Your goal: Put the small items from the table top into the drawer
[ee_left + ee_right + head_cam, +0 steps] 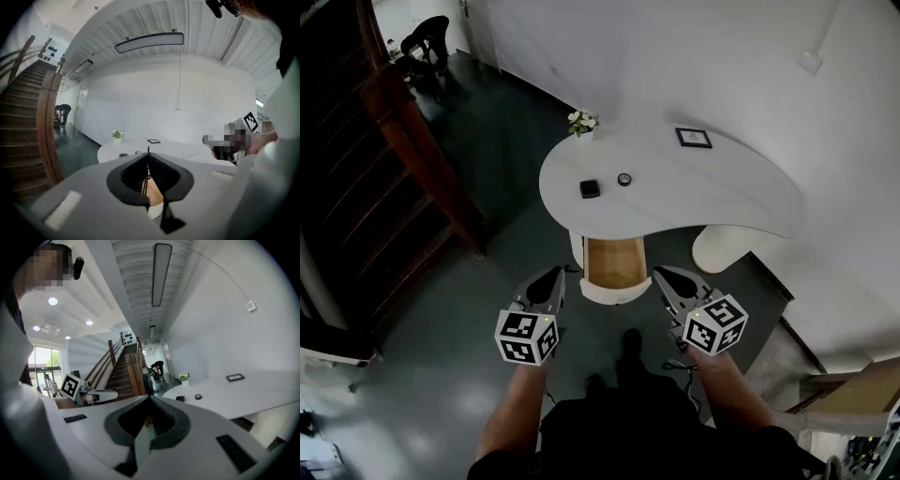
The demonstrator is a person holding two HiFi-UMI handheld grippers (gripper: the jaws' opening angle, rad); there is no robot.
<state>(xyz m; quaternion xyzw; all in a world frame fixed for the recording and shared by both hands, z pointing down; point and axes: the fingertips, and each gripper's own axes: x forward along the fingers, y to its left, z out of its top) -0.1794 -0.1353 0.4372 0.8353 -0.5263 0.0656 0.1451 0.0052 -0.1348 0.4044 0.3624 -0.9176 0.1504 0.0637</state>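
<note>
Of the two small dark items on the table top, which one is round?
The small round item, on the right in the head view; its neighbour, the black item, is square.

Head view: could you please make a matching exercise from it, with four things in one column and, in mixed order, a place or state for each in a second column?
Things:
1. drawer
2. small plant
3. picture frame
4. black square item

Places or states:
A. lies flat on the far right part of the table top
B. pulled open under the table's near edge
C. stands at the table's far left edge
D. lies just left of the small round item

Pairs: 1-B, 2-C, 3-A, 4-D
</note>
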